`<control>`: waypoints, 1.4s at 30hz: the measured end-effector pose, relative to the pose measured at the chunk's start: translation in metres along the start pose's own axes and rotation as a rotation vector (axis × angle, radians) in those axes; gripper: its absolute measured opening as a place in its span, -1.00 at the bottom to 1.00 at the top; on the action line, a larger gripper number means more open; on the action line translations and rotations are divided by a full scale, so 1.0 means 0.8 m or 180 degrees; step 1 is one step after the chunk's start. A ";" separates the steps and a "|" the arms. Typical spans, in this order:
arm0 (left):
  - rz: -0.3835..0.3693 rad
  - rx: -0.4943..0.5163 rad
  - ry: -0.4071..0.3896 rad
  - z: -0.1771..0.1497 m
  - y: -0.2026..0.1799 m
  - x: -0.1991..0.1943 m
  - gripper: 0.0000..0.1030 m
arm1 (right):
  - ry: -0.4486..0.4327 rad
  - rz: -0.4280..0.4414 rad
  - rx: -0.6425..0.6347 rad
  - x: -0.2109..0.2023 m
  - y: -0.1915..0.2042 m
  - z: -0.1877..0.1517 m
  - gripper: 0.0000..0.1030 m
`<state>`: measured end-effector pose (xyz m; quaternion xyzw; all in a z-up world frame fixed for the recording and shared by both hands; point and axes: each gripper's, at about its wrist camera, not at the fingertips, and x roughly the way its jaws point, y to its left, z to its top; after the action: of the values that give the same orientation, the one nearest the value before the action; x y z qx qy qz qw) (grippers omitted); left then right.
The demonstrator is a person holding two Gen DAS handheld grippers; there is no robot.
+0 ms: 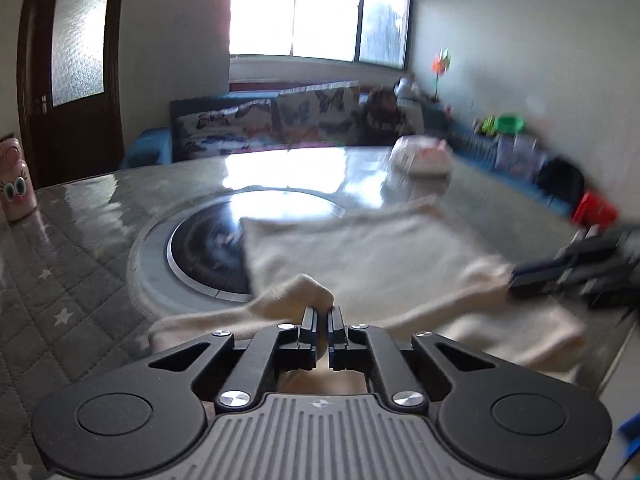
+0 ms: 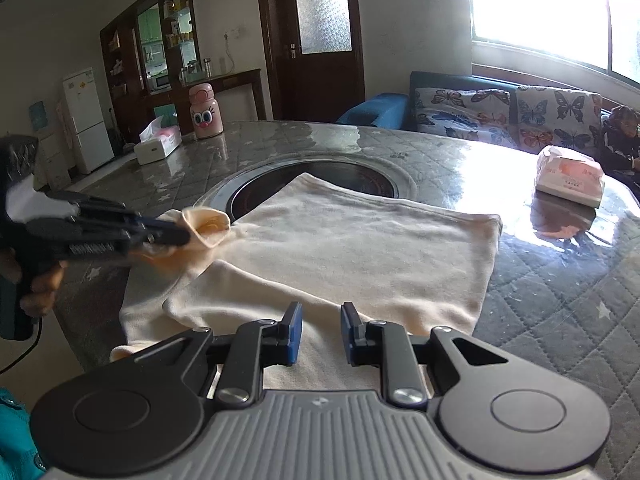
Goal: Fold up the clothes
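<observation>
Cream shirt [image 2: 352, 248] of soft knit cloth lies flat on the glossy quilted tabletop [image 2: 560, 280], one corner overlapping the round dark glass hob [image 2: 340, 172]. Left claw [image 1: 322, 316] is clenched on a bunched sleeve [image 2: 204, 228], lifting it into a rumpled fold. Right claw [image 2: 320, 320], blue-padded, stands slightly parted over the near hem, pinching nothing.

A pink cartoon-faced bottle [image 2: 205, 111] and a tissue box [image 2: 158, 144] are standing at the quilted worktop's [image 2: 560, 292] far edge; a wrapped tissue pack [image 2: 570, 176] is lying near the butterfly-print sofa [image 2: 508, 110].
</observation>
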<state>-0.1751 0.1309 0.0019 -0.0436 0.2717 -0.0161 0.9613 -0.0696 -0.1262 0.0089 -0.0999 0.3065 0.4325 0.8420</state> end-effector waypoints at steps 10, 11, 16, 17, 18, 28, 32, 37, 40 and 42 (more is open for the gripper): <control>-0.1165 0.0047 -0.0175 0.029 -0.097 -0.006 -0.76 | -0.0100 -0.0148 0.0160 -0.020 -0.023 -0.002 -0.61; -0.1217 0.0092 -0.0125 0.025 -0.107 -0.003 -0.66 | -0.0097 -0.0172 0.0187 -0.021 -0.026 -0.004 -0.61; -0.1120 0.0359 -0.0025 0.004 -0.111 -0.003 -0.44 | -0.0060 -0.0199 0.0225 -0.024 -0.032 -0.009 -0.61; -0.1053 0.0368 -0.0016 0.001 -0.103 -0.005 -0.39 | -0.0049 -0.0189 0.0220 -0.023 -0.031 -0.009 -0.61; -0.0949 0.0375 -0.0008 -0.003 -0.093 -0.008 -0.37 | -0.0030 -0.0168 0.0211 -0.021 -0.030 -0.010 -0.61; -0.0018 0.0059 0.0507 -0.051 0.010 -0.006 -0.37 | 0.0159 -0.0033 0.0104 0.013 -0.013 -0.017 -0.61; 0.0073 0.0036 0.0520 -0.053 0.019 -0.013 -0.37 | 0.0204 -0.0112 0.0017 0.015 -0.011 -0.020 -0.61; 0.0028 0.0010 0.0306 -0.026 0.016 -0.018 -0.40 | 0.0196 -0.0161 0.0111 0.007 -0.021 -0.018 -0.60; -0.0190 -0.0028 0.0206 -0.009 0.005 -0.004 -0.40 | 0.0260 -0.0140 0.0134 0.014 -0.022 -0.021 -0.60; -0.0364 -0.0084 0.0198 -0.002 -0.002 0.013 -0.40 | 0.0287 -0.0131 0.0124 0.019 -0.019 -0.022 -0.63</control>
<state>-0.1671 0.1284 -0.0043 -0.0712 0.2988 -0.0688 0.9492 -0.0590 -0.1332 -0.0157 -0.1091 0.3504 0.4042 0.8378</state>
